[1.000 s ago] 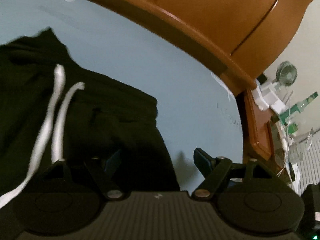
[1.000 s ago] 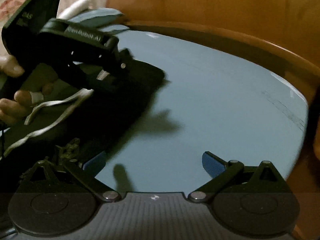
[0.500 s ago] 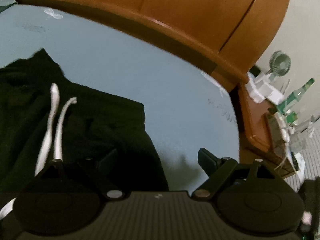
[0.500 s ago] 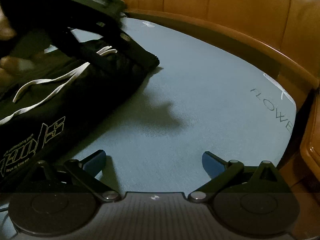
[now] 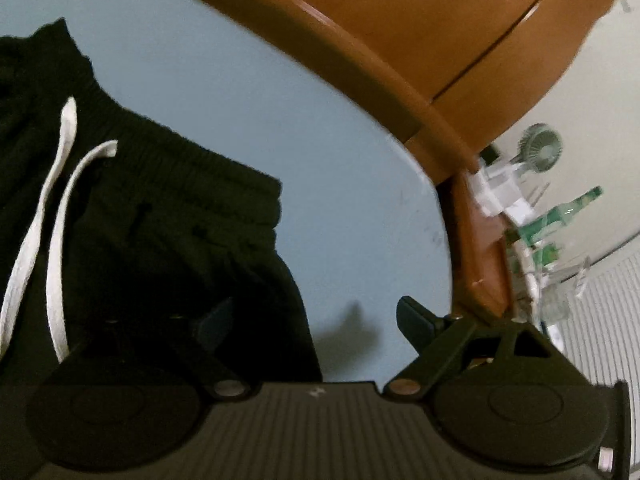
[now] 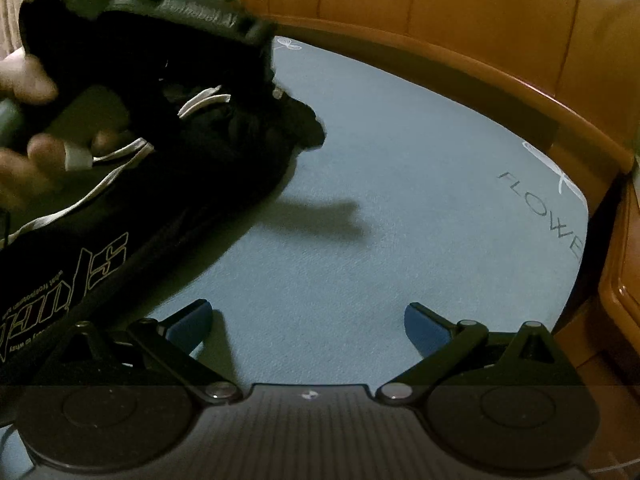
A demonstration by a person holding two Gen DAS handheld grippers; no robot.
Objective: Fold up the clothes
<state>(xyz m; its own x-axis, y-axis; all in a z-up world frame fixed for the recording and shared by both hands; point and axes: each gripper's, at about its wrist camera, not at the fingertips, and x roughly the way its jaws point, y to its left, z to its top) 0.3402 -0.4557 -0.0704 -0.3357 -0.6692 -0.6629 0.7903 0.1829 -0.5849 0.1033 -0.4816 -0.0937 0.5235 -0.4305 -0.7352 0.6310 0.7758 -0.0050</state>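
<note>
Black drawstring shorts (image 5: 140, 220) lie on a light blue sheet (image 5: 240, 100), with two white cords (image 5: 60, 200) across the waistband. My left gripper (image 5: 312, 316) is open over the shorts' right edge, one finger above the black cloth and the other above the sheet, gripping nothing. In the right wrist view the shorts (image 6: 160, 208) fill the left side and show white lettering (image 6: 60, 280). My right gripper (image 6: 308, 316) stands open over the bare sheet (image 6: 400, 200), just right of the shorts. A hand (image 6: 28, 160) holds the left gripper above the waistband.
An orange-brown wooden bed frame (image 5: 400, 60) curves around the far edge of the sheet. Beyond the corner, a bedside stand (image 5: 480, 248) carries green bottles (image 5: 560, 216) and a small fan (image 5: 538, 146). The sheet has a printed word (image 6: 540, 212) near its right edge.
The left jaws have spread a little wider. The left gripper dipped nearer the waistband. The right view has swung to show more of the sheet's right edge and its print.
</note>
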